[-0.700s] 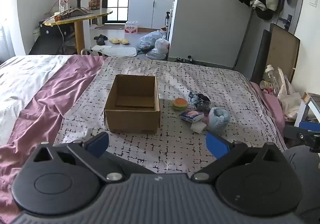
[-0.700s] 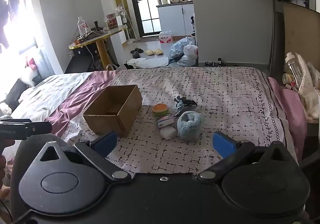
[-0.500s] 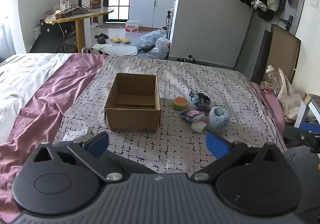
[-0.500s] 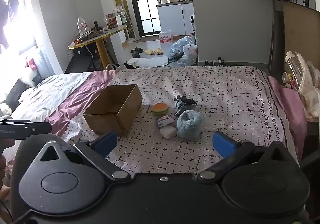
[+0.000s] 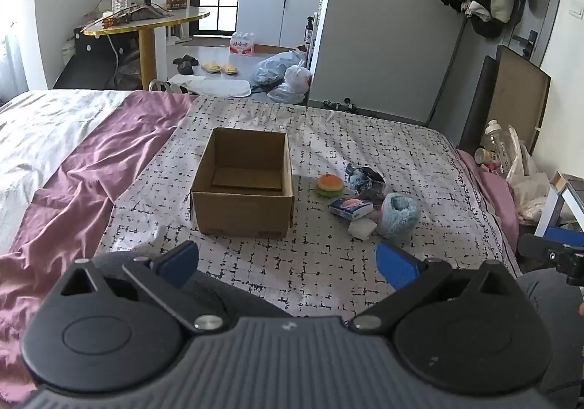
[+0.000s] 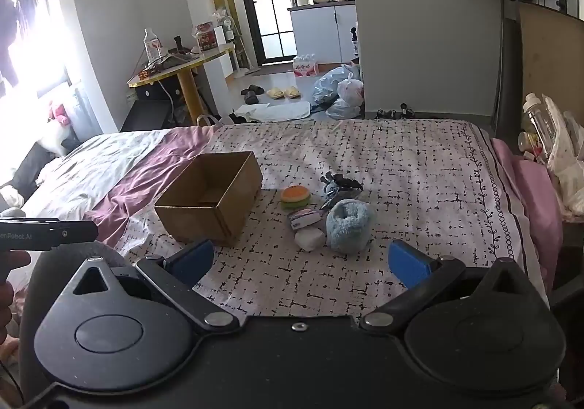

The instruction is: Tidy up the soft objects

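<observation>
The cardboard box point(image 5: 242, 186) sits open on the bed point(image 5: 321, 263), on the black & white patterned sheet. Only some flat cardboard shows at its bottom. There is 1 box. Its near wall faces the left gripper point(image 5: 286, 264), w/ a wide strip of bare sheet between them.

Just right of the box, not touching it, is a small heap of soft things. I count 5: 1 burger toy point(image 5: 329, 184), 1 dark blue-gray bundle point(image 5: 363, 179), 1 small flat packet point(image 5: 351, 207), 1 white pad point(image 5: 361, 228) & 1 fluffy blue slipper point(image 5: 399, 213). They lie close, some touching. The burger toy is the one nearest the box.

Lots of bare sheet lies right of the heap, up to the leaf-pattern border near the bed's right edge. Left of the box the sheet ends & a purple cover point(image 5: 73, 182) lies rumpled.

Both grippers hang above the near end of the bed. The left gripper's blue fingers are spread wide w/ nothing between them. The right gripper point(image 6: 299, 257) is the same: fingers wide apart, holding nothing.

In the right wrist view the other tool shows at the left edge, w/ writing ending "Robot AI"; the start is cut off. Labels on the 1 water bottle point(image 6: 152, 44) on the side table point(image 6: 182, 67) are too small to read.
</observation>
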Motion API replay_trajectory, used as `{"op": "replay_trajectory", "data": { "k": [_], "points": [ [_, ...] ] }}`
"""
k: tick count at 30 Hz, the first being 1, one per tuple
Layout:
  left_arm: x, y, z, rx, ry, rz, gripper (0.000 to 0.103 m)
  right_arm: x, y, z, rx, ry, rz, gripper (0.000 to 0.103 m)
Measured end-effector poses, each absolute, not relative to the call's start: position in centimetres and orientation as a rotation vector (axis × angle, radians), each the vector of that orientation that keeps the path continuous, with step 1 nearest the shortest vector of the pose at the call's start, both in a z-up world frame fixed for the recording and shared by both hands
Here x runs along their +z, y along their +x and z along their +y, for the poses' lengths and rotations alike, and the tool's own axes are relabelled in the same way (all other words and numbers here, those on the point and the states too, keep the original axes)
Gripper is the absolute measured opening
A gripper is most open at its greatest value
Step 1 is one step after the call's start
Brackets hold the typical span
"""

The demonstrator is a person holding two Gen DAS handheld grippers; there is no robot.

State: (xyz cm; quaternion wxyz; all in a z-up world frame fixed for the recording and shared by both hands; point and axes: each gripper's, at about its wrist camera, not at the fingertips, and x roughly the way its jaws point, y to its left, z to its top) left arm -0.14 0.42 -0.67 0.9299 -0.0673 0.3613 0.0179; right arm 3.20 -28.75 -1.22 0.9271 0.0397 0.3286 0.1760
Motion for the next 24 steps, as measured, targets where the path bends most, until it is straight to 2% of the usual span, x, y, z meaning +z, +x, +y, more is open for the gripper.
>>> {"op": "replay_trajectory", "data": {
  "k": [24],
  "points": [
    [-0.52, -0.30, 0.41, 0.023, -0.142, 0.739, 0.103, -0.88, 3.16, -28.93, 0.335, 0.082, 0.674, 0.103]
  ]
}}
